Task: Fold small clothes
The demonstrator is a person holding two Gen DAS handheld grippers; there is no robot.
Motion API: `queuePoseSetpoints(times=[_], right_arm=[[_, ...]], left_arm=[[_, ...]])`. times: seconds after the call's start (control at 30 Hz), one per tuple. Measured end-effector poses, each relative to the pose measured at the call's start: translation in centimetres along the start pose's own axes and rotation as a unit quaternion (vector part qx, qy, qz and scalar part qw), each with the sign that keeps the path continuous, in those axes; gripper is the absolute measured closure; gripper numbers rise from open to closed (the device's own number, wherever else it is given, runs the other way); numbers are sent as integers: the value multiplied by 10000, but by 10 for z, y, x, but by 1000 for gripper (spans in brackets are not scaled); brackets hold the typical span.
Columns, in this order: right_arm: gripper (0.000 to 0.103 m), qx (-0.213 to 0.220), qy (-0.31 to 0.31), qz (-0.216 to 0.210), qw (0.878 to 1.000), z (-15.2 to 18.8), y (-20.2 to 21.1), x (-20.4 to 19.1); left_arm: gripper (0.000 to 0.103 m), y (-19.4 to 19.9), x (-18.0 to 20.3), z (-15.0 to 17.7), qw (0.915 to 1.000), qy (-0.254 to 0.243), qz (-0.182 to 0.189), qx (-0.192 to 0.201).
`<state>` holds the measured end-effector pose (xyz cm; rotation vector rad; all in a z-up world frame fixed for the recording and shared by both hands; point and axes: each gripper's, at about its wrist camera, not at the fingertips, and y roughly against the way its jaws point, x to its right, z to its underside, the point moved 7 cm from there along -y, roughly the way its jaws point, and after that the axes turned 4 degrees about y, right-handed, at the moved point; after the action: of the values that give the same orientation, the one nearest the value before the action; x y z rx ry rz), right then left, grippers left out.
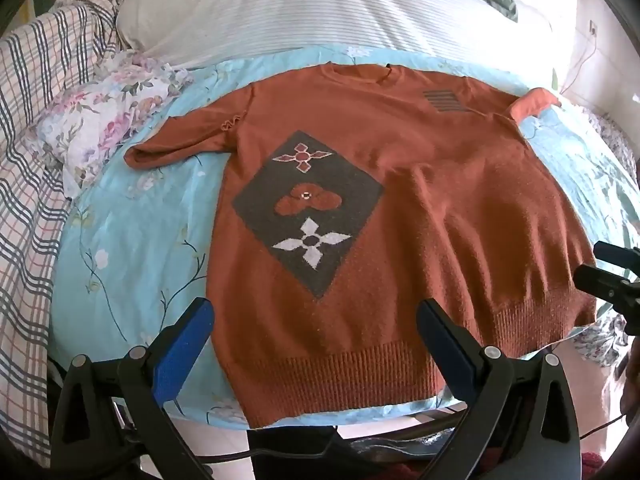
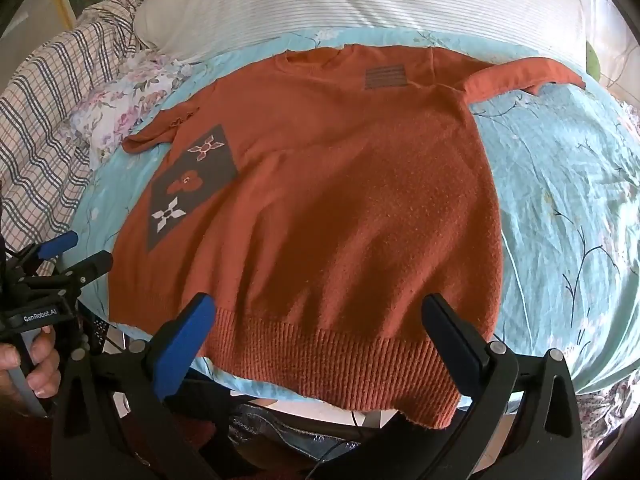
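A rust-orange knitted sweater [image 1: 420, 208] lies flat, front up, on a light blue floral sheet [image 1: 132, 248], neck away from me and ribbed hem at the near edge. It has a dark grey diamond patch [image 1: 308, 208] with flower shapes and a striped chest label [image 1: 444, 100]. Both sleeves are spread out to the sides. My left gripper [image 1: 316, 316] is open above the hem's left half, holding nothing. My right gripper [image 2: 320, 312] is open above the hem's right half [image 2: 332, 356], holding nothing. Each gripper shows at the edge of the other's view.
A white striped pillow [image 1: 304, 8] lies beyond the neck. A floral cloth [image 1: 104, 120] and a plaid blanket [image 1: 36, 168] lie to the left. The bed's near edge [image 2: 280, 394] runs just under the hem, with cables below.
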<state>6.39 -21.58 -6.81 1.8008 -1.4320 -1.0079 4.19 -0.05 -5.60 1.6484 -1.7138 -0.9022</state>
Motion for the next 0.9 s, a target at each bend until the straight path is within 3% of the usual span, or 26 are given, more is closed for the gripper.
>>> queuePoseSetpoints(times=[0.3,0.53,0.9], right_arm=[[0,-38,5,-27,10000,-8,0,3],[0,194,53,-50,9998,-5,-3,-1],[0,36,75,6,10000,-3,-4,-1]], left_arm=[[2,1,0,-1,10000,14,36,-5],[2,2,4,2,10000,-18,11,-11],[2,-4,3,-1,10000,-55,-34,10]])
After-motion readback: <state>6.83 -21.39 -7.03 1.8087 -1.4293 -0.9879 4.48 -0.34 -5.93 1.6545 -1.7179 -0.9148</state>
